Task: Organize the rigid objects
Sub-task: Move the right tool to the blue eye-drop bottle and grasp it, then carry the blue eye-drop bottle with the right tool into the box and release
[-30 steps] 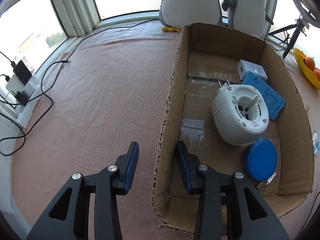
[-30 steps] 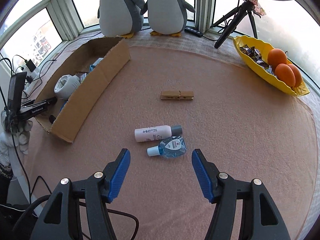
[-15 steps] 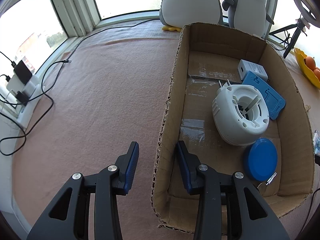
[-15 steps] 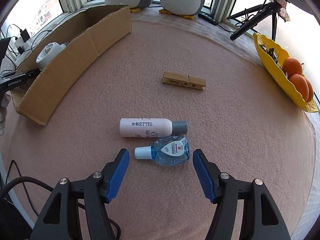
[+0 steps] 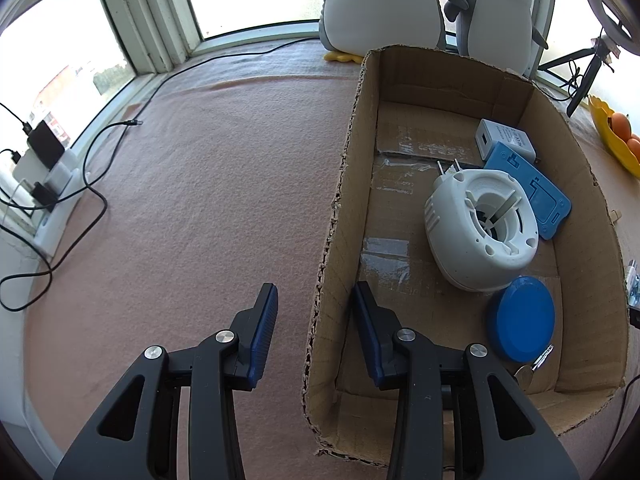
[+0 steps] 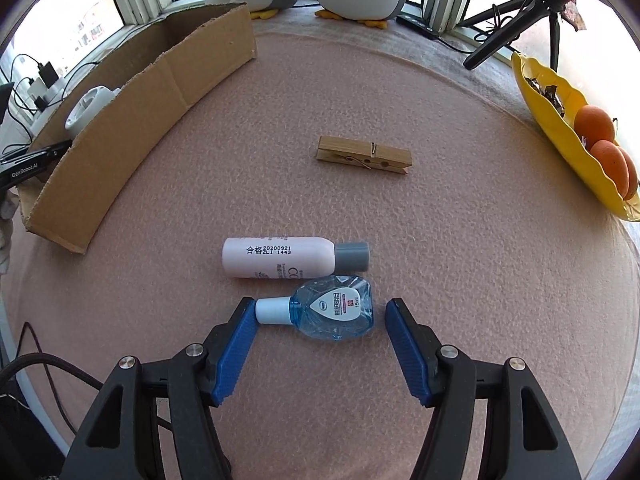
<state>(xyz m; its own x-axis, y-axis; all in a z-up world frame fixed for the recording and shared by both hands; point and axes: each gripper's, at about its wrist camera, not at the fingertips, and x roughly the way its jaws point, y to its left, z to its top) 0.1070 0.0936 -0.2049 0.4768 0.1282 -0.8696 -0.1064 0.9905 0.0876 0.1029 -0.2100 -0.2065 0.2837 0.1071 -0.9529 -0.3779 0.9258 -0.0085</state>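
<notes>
Right wrist view first: the right tool has its blue pads spread wide and is down low over the pink felt counter, bracketing the little blue eye-drop bottle. That bottle lies on its side, white cap pointing at the left pad, which looks like it's touching the cap or just about; the other pad is a bit off the bottle's base. So nothing is gripped yet. Just beyond it, nearly touching, lies the white bottle with the grey cap, also on its side. Further out sits a wooden clothespin, and the cardboard box is off to the far left.

My read is we're at the pick-up step for the eye-drop bottle. Next move would be closing the pads along its length, cap to base, without nudging the white bottle behind it. The cap end is narrow and the body looks slick, so it might twist out if squeezed off-centre.

Left wrist view: the left tool is also apart, straddling the box's near wall, one pad inside and one outside, not clamped. Inside are a white plug-in device, a blue round lid, a blue flat case and a white charger. Seems like it's ready to steady the box for the drop-off.
</notes>
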